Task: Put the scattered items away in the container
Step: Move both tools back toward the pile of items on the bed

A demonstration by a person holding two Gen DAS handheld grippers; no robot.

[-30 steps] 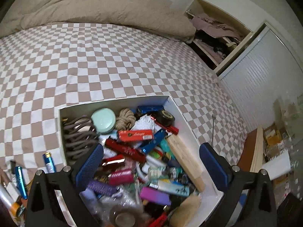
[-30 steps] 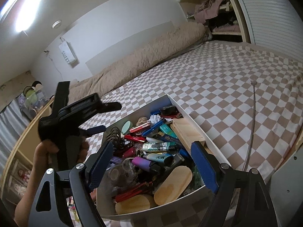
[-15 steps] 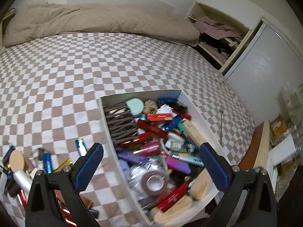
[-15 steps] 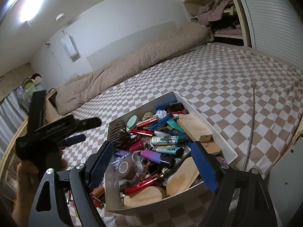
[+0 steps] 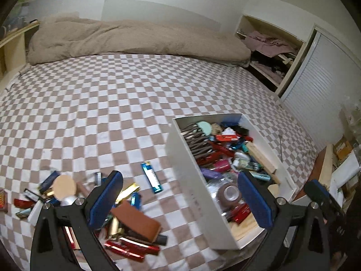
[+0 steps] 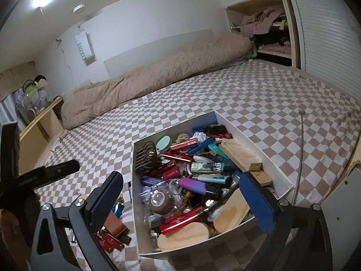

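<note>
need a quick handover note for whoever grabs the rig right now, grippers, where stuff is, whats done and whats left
Left hand-held gripper: open, empty, over the loose pile.
Right hand-held gripper: jaws opening, nothing between them, above the white box.
The box, on the checkered bed, is already packed with items.
Left to do: scattered pile beside the box, including the blue lighter, brown block and red sticks.

White box (image 6: 252, 133), tan-and-white checked sheet (image 5: 112, 103), beige duvet (image 5: 135, 38), blue lighter (image 5: 151, 177)
</note>
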